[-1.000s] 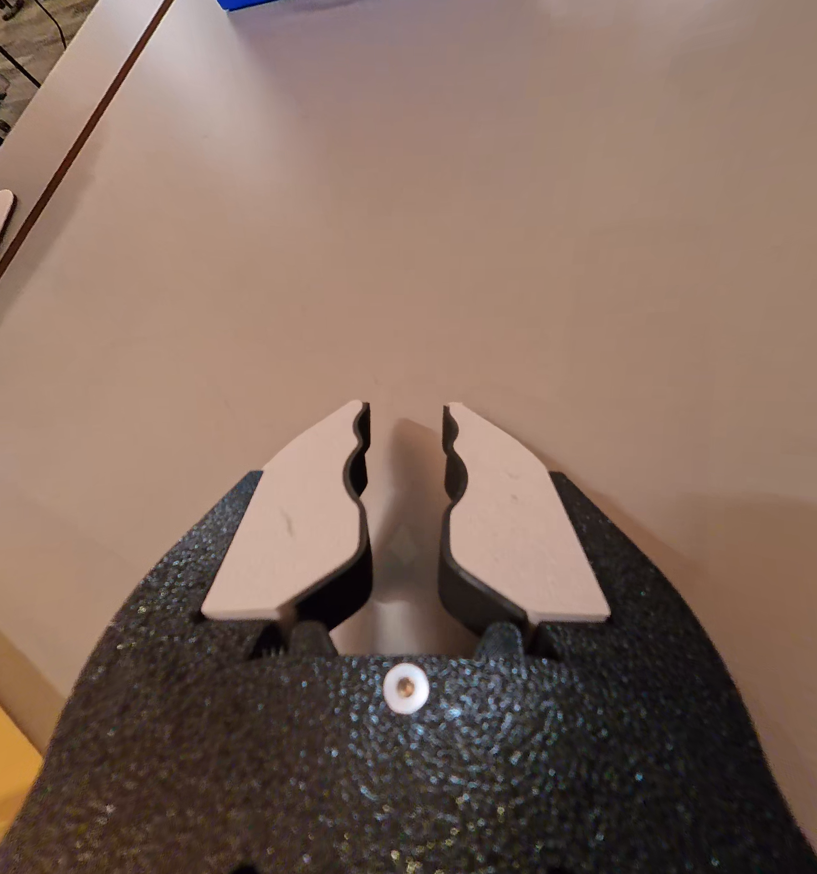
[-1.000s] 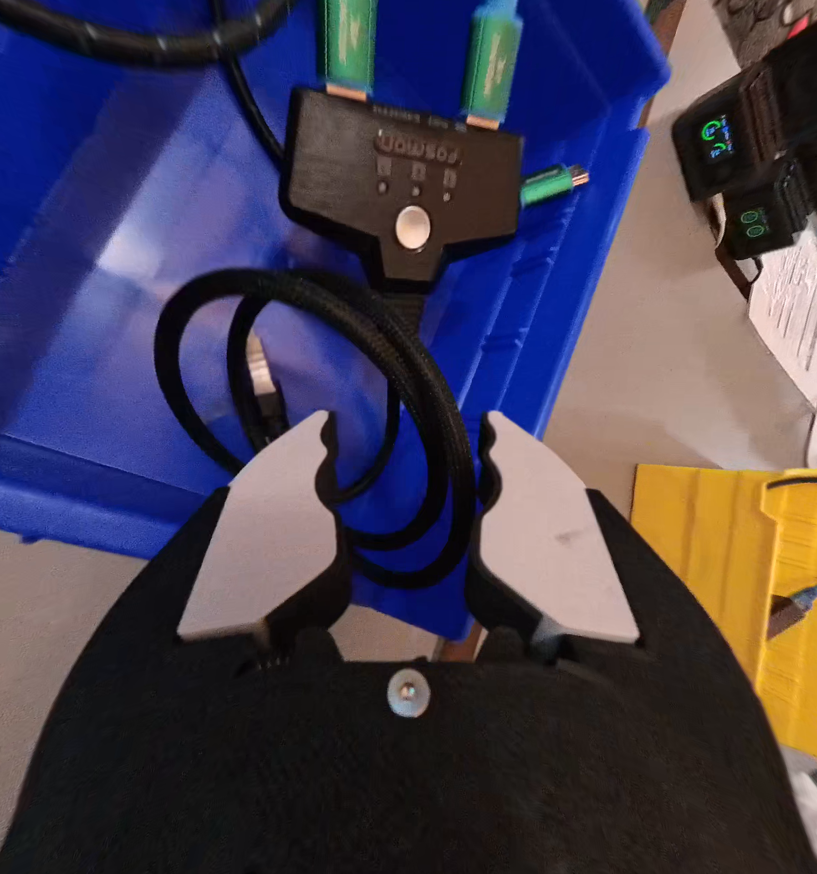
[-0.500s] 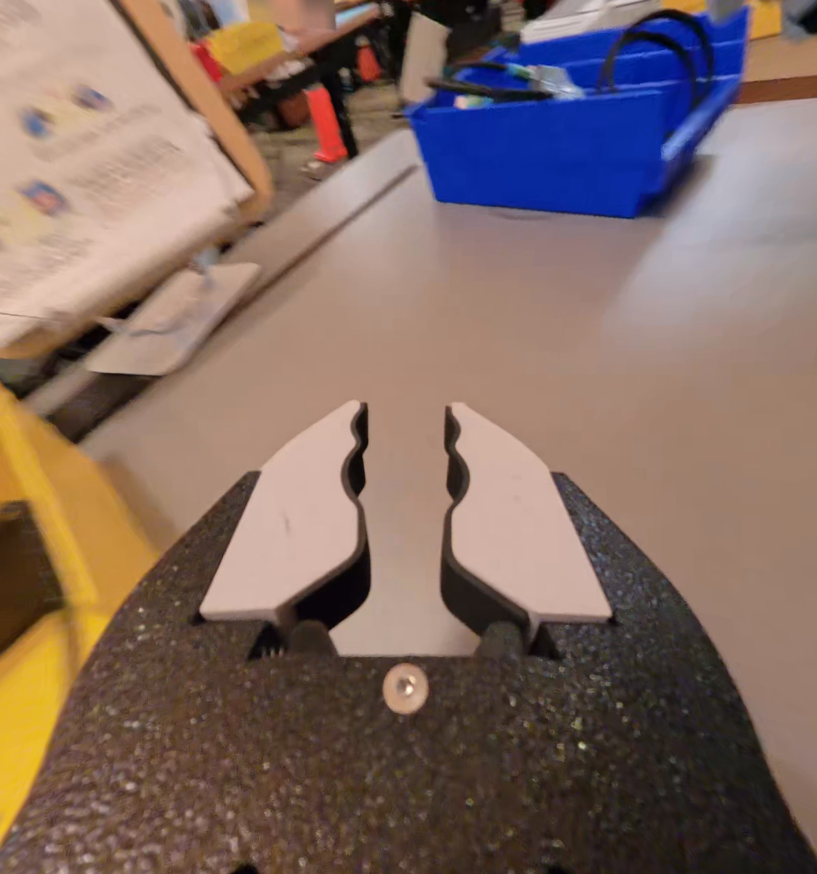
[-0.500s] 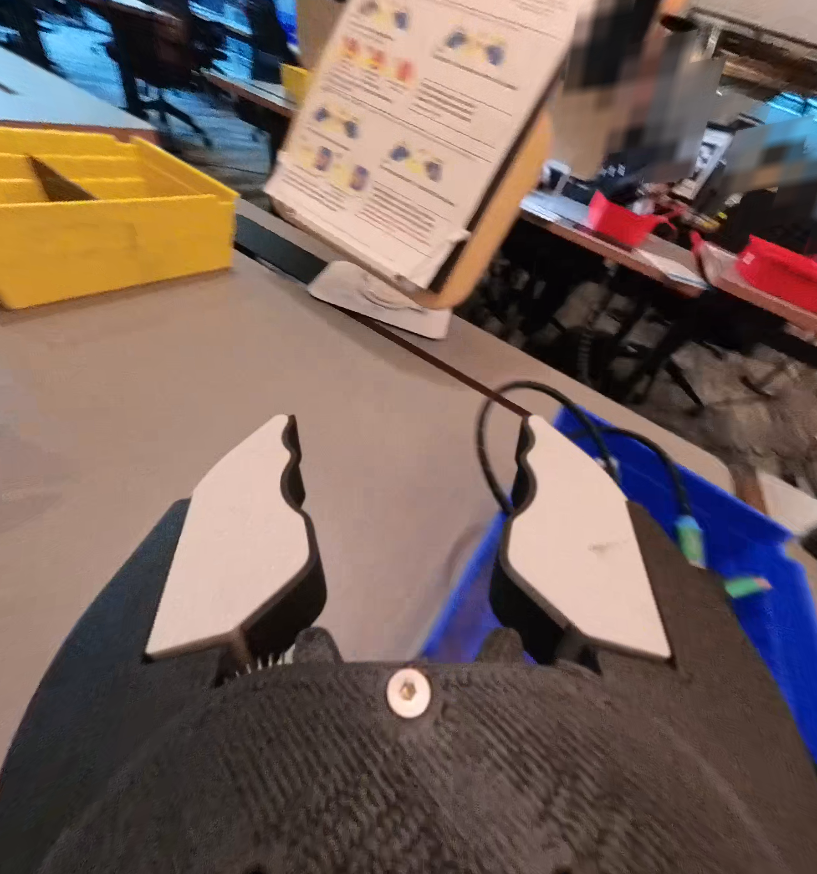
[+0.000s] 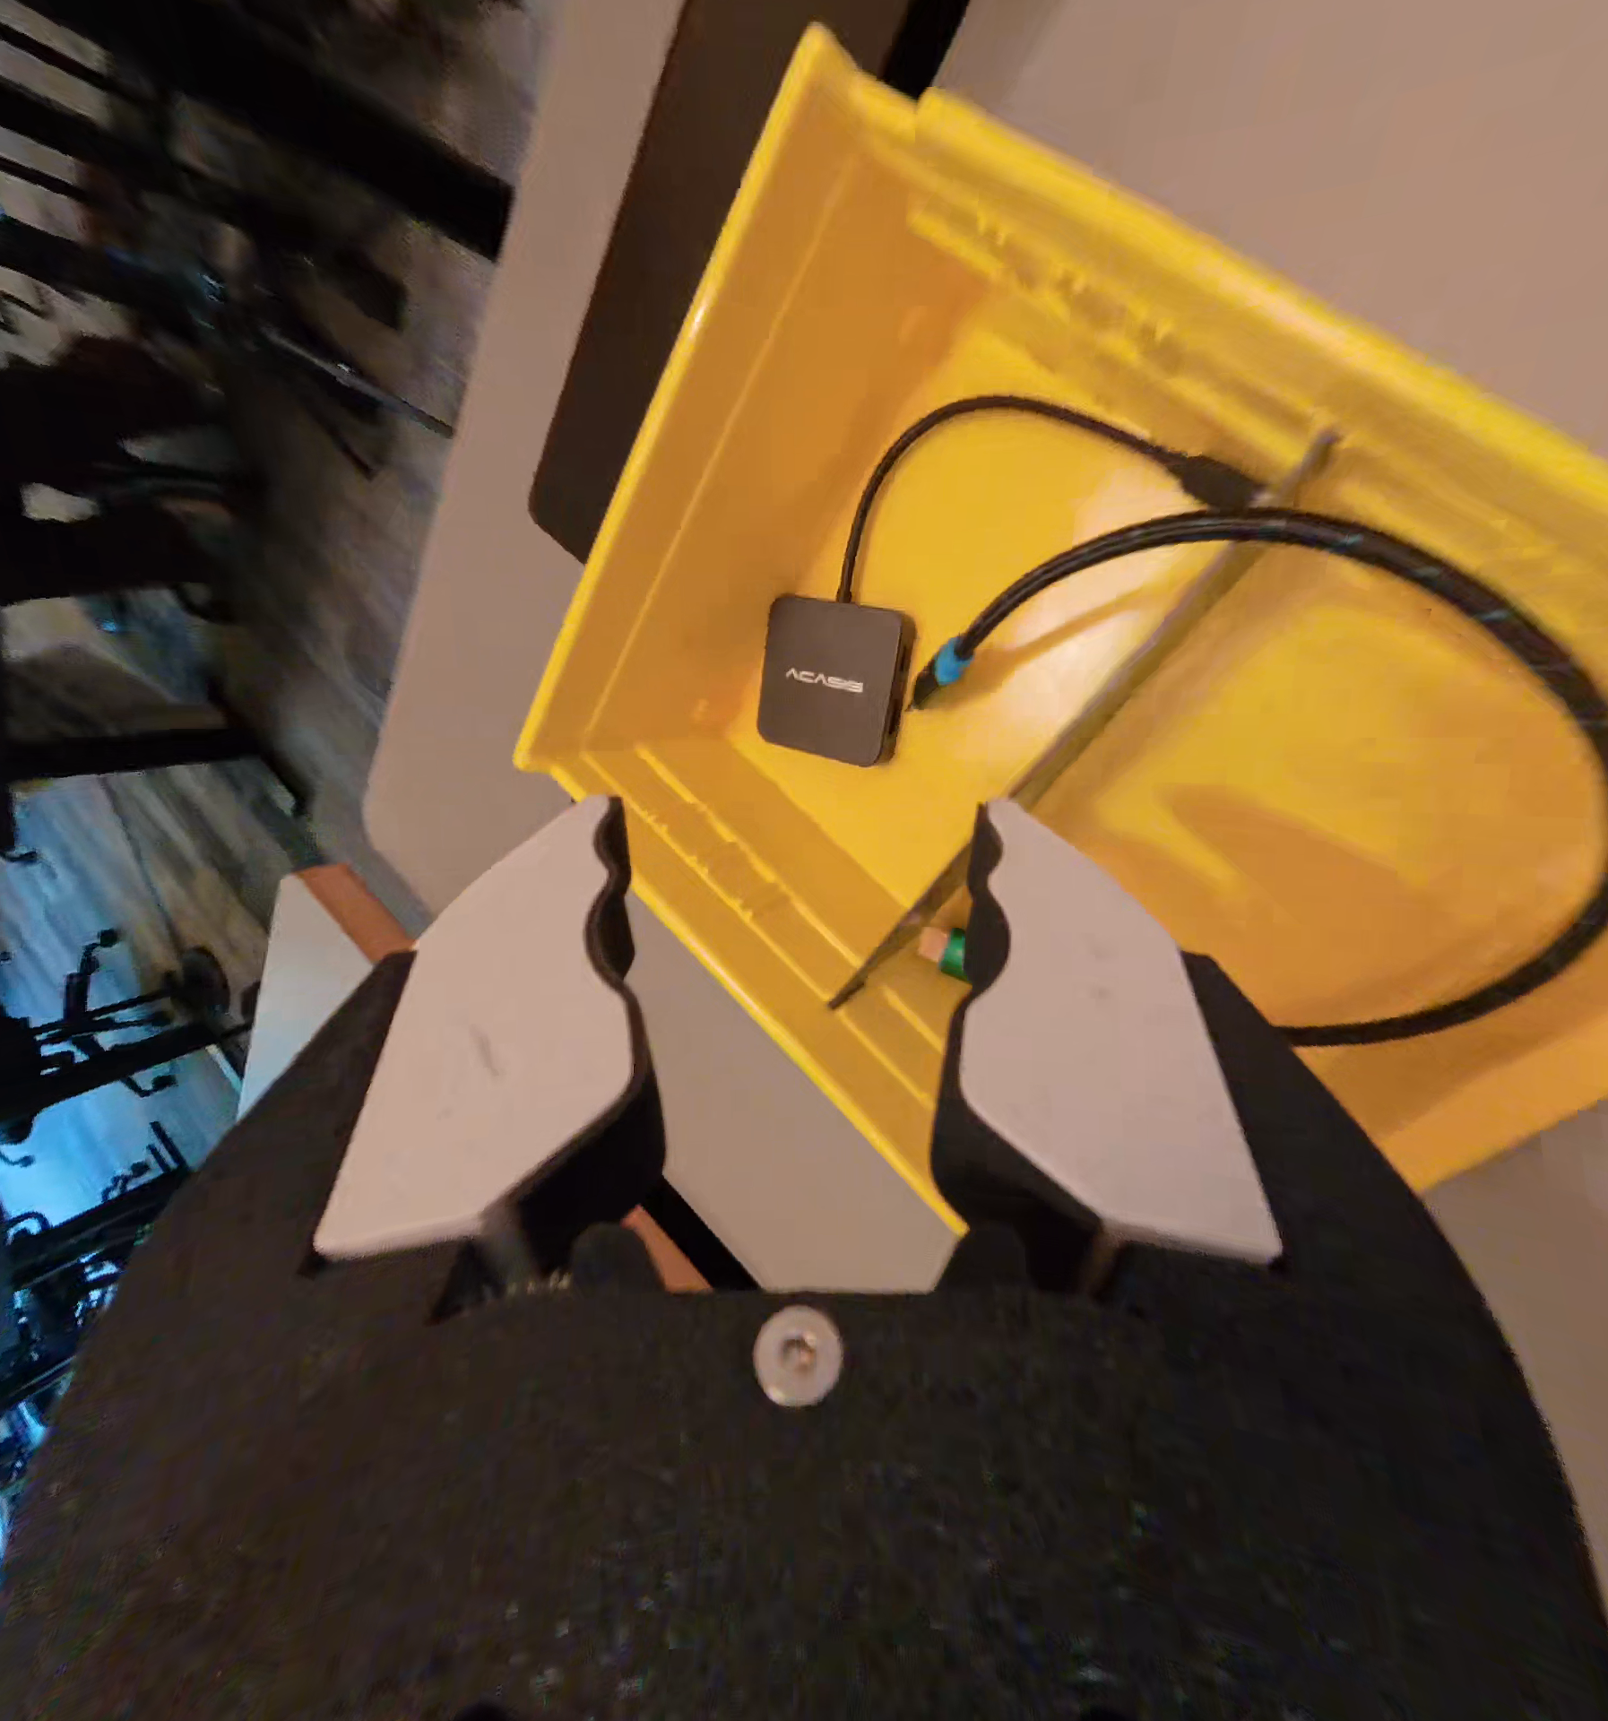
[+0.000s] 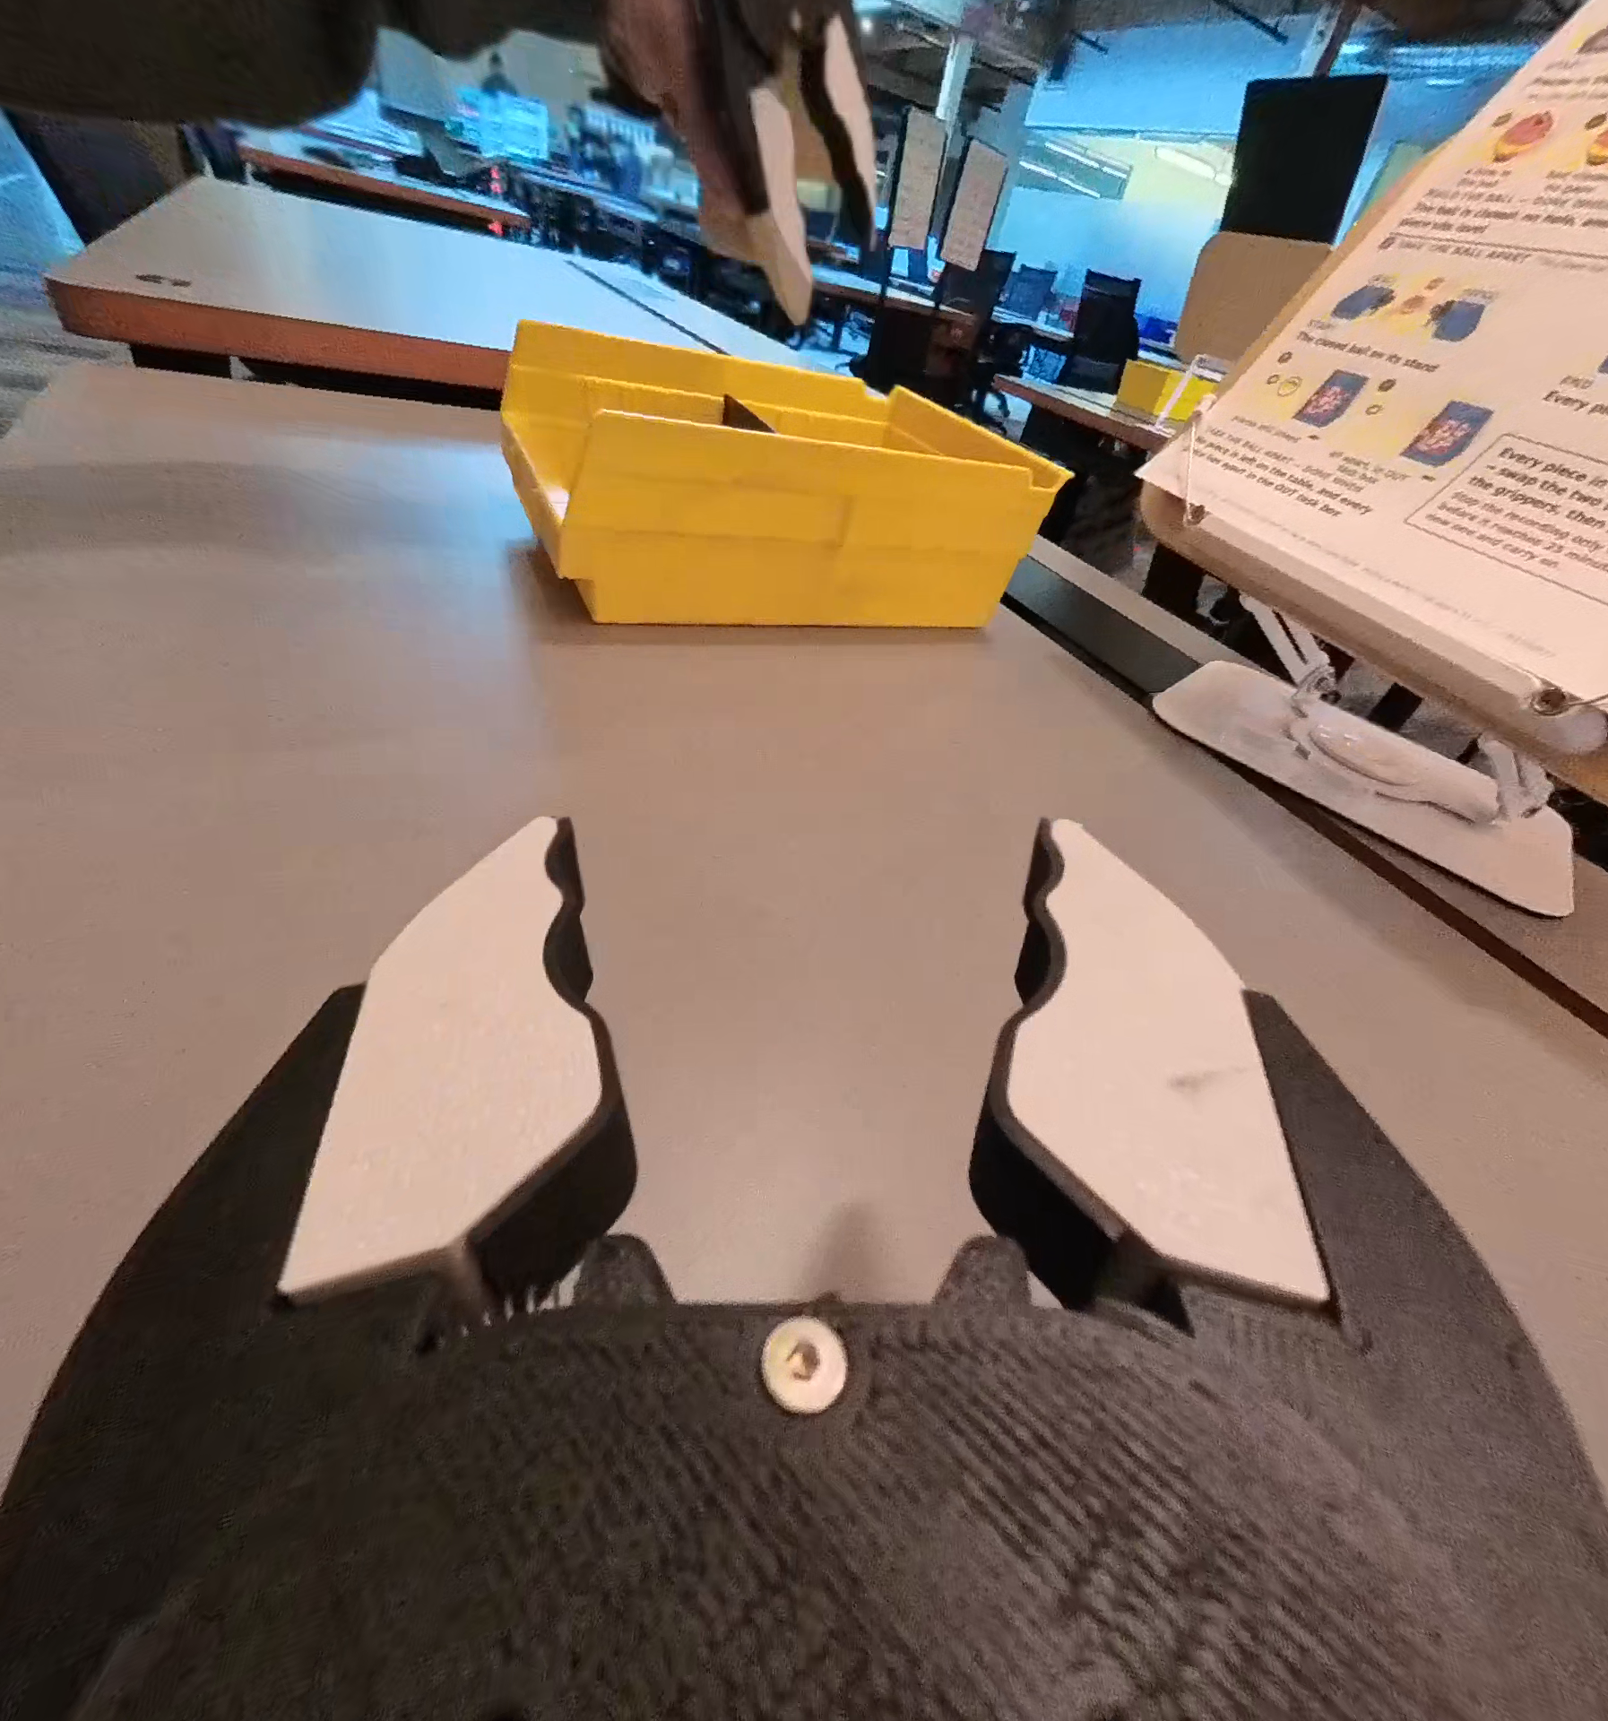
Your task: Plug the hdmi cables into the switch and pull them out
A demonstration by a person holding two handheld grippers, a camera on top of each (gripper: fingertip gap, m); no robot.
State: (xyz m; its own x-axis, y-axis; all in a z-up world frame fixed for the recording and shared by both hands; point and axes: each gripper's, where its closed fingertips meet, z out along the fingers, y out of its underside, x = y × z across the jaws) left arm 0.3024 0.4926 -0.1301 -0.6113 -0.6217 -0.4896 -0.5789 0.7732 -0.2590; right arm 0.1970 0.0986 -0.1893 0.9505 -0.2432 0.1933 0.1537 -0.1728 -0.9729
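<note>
Above yellow bin, L tongs agape; R tongs low, level.

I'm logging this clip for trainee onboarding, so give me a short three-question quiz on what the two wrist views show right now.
1. True or false: the left tongs are shut on the braided cable.
2. Where does the small black switch box lie? A) on the bare table B) inside the yellow bin C) between the right tongs
3. Fill in: the cable's blue-collared plug lies beside the box, not visibly ____ into it.

Key: 1 false, both tongs are open and empty. 2 B. 3 plugged.
</note>
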